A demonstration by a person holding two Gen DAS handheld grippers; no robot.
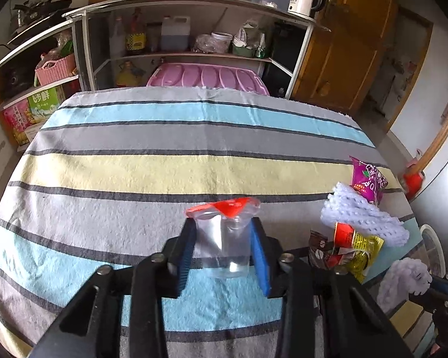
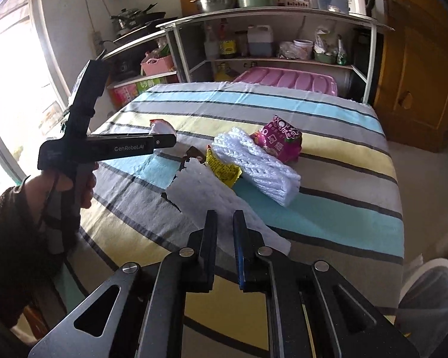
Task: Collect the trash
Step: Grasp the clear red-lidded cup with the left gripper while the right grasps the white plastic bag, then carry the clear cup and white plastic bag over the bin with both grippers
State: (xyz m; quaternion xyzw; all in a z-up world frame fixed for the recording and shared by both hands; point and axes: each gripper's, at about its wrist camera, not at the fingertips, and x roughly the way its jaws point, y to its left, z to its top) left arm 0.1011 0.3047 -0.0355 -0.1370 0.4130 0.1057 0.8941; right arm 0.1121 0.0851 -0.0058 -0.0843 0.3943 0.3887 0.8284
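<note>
My left gripper (image 1: 222, 232) pinches a clear cup (image 1: 224, 238) with a red rim, lifted off the cloth; my right gripper (image 2: 224, 223) is clamped nearly closed on a foam net (image 2: 206, 197). I'd keep both squeezes light and lift straight, since both crush easily. Beyond lie a second net (image 2: 259, 164), wrappers (image 2: 224, 167) and a purple packet (image 2: 280, 141) on the striped cloth (image 2: 328, 208); kitchen shelves (image 2: 283, 59) stand behind.

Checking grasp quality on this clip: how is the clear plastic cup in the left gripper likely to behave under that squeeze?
The clear plastic cup looks thin-walled: its rim is pinched out of round between the left gripper pads, so it probably crumples rather than resists. It seems empty, so likely very light. Its smooth wall might slip if the grip loosens.
</note>
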